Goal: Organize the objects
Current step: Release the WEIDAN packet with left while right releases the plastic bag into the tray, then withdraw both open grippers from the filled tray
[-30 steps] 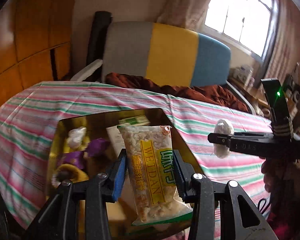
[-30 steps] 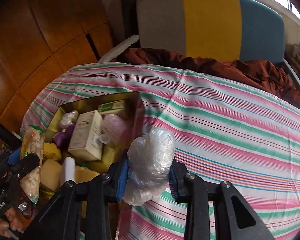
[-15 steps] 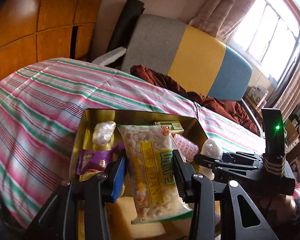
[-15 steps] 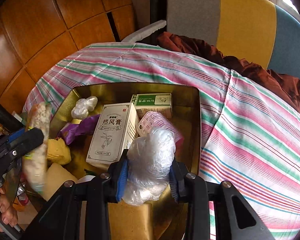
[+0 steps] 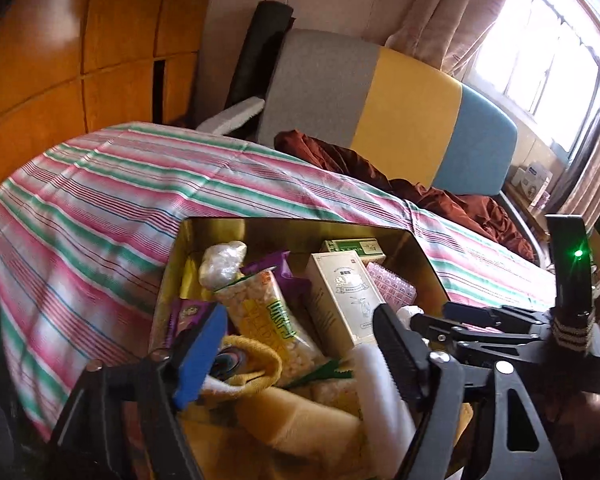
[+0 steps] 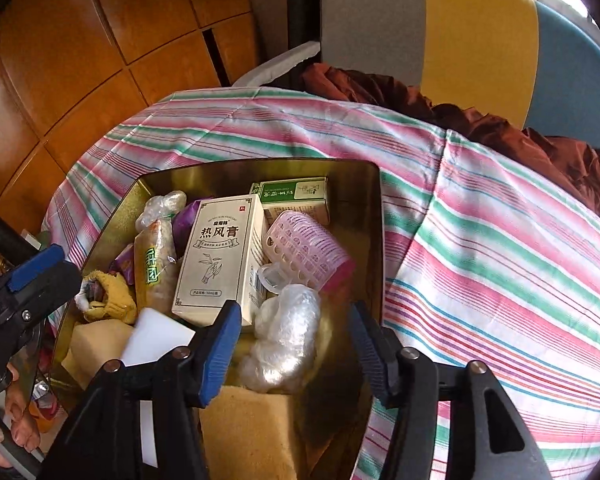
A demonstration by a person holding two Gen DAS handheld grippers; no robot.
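A gold tin box (image 5: 300,226) (image 6: 260,168) sits on the striped tablecloth. It holds a yellow snack packet (image 5: 270,316) (image 6: 154,268), a cream carton (image 6: 220,256) (image 5: 346,296), a green carton (image 6: 292,196), a pink hair roller (image 6: 308,248), a clear plastic wad (image 6: 284,332), sponges and a yellow cloth (image 6: 112,300). My left gripper (image 5: 300,344) is open above the snack packet, which lies in the box. My right gripper (image 6: 296,348) is open around the plastic wad, which rests in the box. The left gripper also shows in the right wrist view (image 6: 40,276).
The striped tablecloth (image 6: 500,248) spreads to the right of the box and behind it. A grey, yellow and blue sofa back (image 5: 380,108) with a brown cloth (image 5: 380,172) stands beyond. Wooden wall panels (image 6: 80,60) are at the left.
Both grippers have opened. The snack packet has dropped from the left gripper into the box. The plastic wad has dropped from the right gripper into the box.
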